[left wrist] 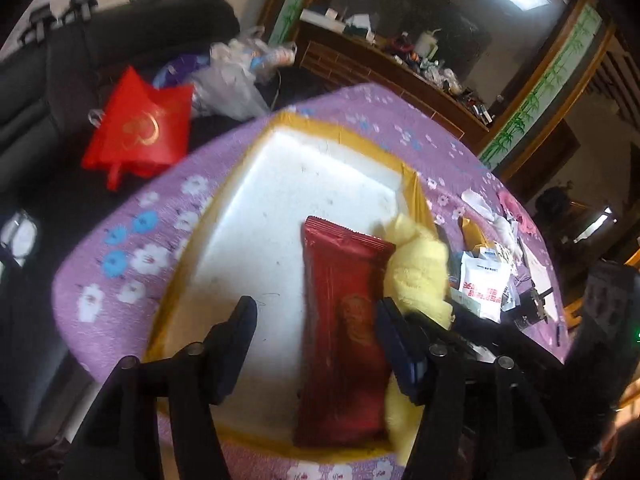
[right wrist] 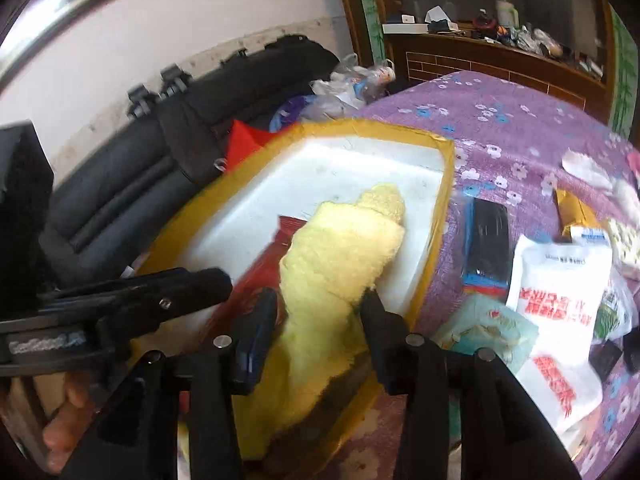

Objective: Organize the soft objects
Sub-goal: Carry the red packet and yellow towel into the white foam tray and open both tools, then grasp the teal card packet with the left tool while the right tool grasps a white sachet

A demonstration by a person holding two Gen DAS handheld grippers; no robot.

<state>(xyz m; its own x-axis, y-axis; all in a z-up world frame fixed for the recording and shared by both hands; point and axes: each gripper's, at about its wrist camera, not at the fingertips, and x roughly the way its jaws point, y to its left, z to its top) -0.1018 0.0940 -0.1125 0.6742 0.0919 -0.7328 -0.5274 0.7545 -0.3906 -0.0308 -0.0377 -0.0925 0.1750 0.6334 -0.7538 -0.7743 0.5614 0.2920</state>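
Holding my left gripper (left wrist: 316,320) wide over the red packet (left wrist: 344,320); my right gripper (right wrist: 320,312) pinches the yellow cloth (right wrist: 340,256) in the tray (right wrist: 360,152).

Tray (left wrist: 288,184): white inside, mustard-yellow taped rim. Snack packet (left wrist: 344,320): dark red, faint gold emblem. Towel (right wrist: 340,256): pale yellow, fluffy. Tablecloth (left wrist: 132,248): purple, printed with white and blue flowers, one pink flower at far right edge. Gift bag (left wrist: 138,128): bright red, gold emblem. Sofa (right wrist: 132,176): black. Pouch (right wrist: 556,276) near right edge of table: white, red lettering. Tissue pack (right wrist: 492,328): light teal, red print. Flat case (right wrist: 488,236) beside tray: black, blue edge. Gripper fingers (left wrist: 240,340): black, dark blue pads.
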